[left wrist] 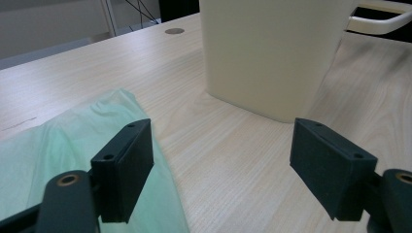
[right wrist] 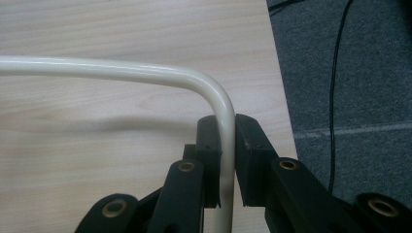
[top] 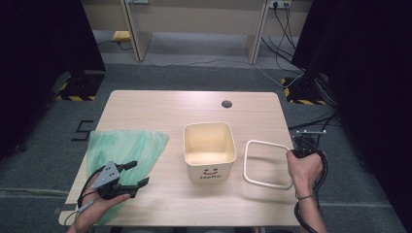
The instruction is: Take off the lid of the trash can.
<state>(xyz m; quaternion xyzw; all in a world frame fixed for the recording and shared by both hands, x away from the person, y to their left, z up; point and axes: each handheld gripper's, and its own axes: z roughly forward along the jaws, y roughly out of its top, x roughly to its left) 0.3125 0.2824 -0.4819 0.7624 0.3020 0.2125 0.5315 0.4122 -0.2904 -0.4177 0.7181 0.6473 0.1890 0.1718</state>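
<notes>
While the left gripper [top: 133,175] gapes, the right gripper's [right wrist: 227,141] jaws clench a glossy cream ring [right wrist: 145,73].

bin [top: 210,151] sits mid-table [top: 194,104]. bag [top: 124,145] flat on table left of bin, ring frame [top: 266,165] just right of bin, cable hole [top: 227,104] behind bin. left gripper [top: 133,175] front-left of bin, over bag edge.

The cream bin [top: 210,148], right of the left gripper [top: 133,174], reads "Hello" under a smiley on its near side.
</notes>
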